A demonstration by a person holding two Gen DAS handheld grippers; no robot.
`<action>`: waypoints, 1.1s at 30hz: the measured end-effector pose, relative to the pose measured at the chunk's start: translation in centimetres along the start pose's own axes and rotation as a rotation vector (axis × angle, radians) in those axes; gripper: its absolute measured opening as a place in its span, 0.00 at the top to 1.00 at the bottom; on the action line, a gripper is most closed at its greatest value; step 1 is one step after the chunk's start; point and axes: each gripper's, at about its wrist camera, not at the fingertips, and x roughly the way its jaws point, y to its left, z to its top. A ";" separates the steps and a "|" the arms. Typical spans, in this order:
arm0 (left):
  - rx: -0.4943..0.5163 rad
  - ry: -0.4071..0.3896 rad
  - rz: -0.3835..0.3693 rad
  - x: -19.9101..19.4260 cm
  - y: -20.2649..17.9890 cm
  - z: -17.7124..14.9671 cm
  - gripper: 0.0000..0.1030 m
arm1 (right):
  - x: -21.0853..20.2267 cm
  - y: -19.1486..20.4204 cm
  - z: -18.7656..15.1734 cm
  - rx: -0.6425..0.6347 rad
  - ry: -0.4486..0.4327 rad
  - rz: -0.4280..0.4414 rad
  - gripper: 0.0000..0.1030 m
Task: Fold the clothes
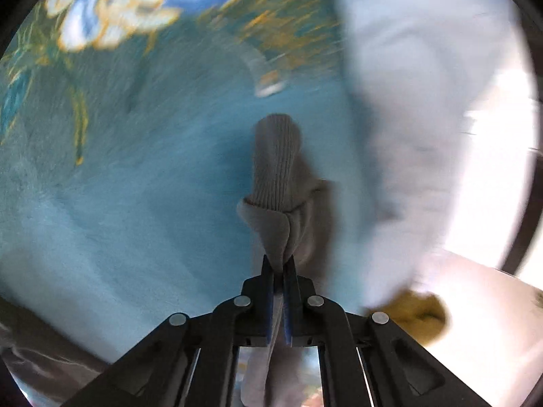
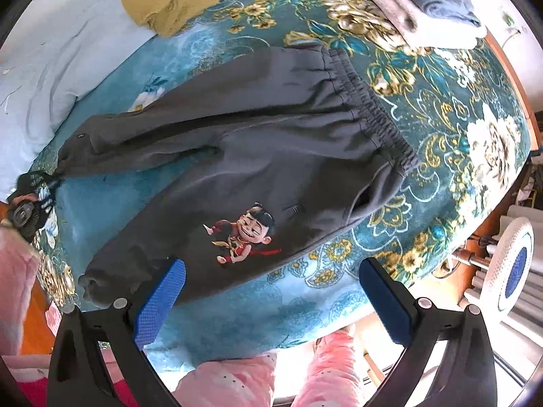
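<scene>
Grey trousers [image 2: 237, 142] lie spread flat on the floral teal bedspread [image 2: 441, 108], waistband toward the far right, both legs running left, cartoon print facing up; I see no fold in them. My left gripper [image 1: 279, 264] is pinched tight on one ribbed cuff [image 1: 276, 166], which in the right view sits at the far left end of the upper leg. My right gripper [image 2: 271, 291] hangs above the near leg with its jaws wide, holding nothing. A stack of folded garments [image 2: 424, 6] sits at the far corner, and a yellow cloth [image 2: 166, 0] lies crumpled by the white pillow [image 2: 44, 78]. My judgement: these trousers remain to be folded.
</scene>
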 end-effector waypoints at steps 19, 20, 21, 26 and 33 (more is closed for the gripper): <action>-0.146 -0.055 0.096 -11.9 12.0 -1.9 0.71 | 1.2 2.6 2.0 -0.040 -0.016 0.108 0.01; -0.147 -0.064 0.139 -12.6 13.5 -2.3 0.71 | 1.6 2.1 2.0 -0.026 -0.011 0.113 0.01; -0.154 -0.072 0.182 -13.1 15.0 -2.5 0.71 | 1.9 1.7 2.1 -0.012 -0.006 0.119 0.01; -0.307 -0.078 0.225 -14.4 22.0 -6.6 0.64 | 4.3 -3.4 1.7 0.133 0.037 0.126 0.01; -0.348 -0.044 0.285 -15.0 24.4 -11.6 0.51 | 6.9 -11.2 2.2 0.381 0.066 0.154 0.01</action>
